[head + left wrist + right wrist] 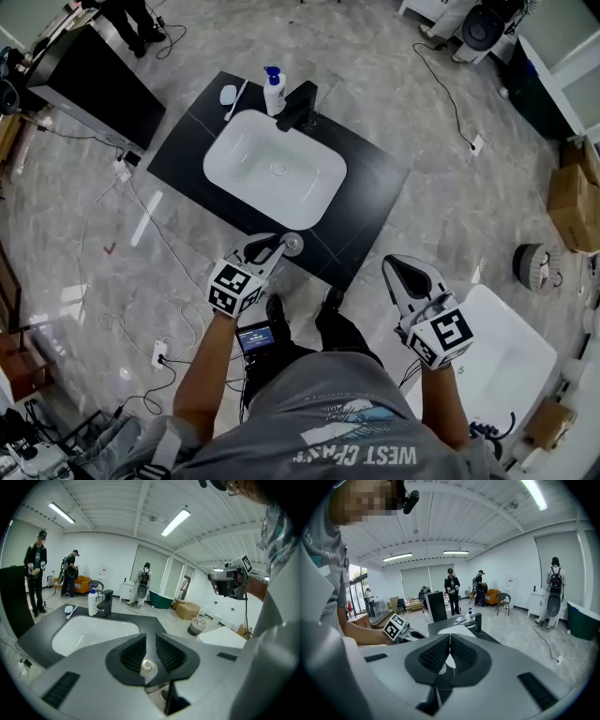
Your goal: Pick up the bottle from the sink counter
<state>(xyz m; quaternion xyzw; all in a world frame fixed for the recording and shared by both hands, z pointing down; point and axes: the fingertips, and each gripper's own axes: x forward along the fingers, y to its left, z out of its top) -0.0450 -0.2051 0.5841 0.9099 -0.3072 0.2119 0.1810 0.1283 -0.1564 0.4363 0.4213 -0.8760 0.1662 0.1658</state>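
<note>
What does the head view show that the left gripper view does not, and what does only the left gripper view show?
Only the head view: the marker cube of the left gripper, and a small lit screen at the person's waist.

Only the left gripper view: the ceiling lights, standing people and an orange sofa behind the sink.

Both: the bottle with the blue pump, the black faucet beside it, the white basin, the dark counter and the right gripper.
</note>
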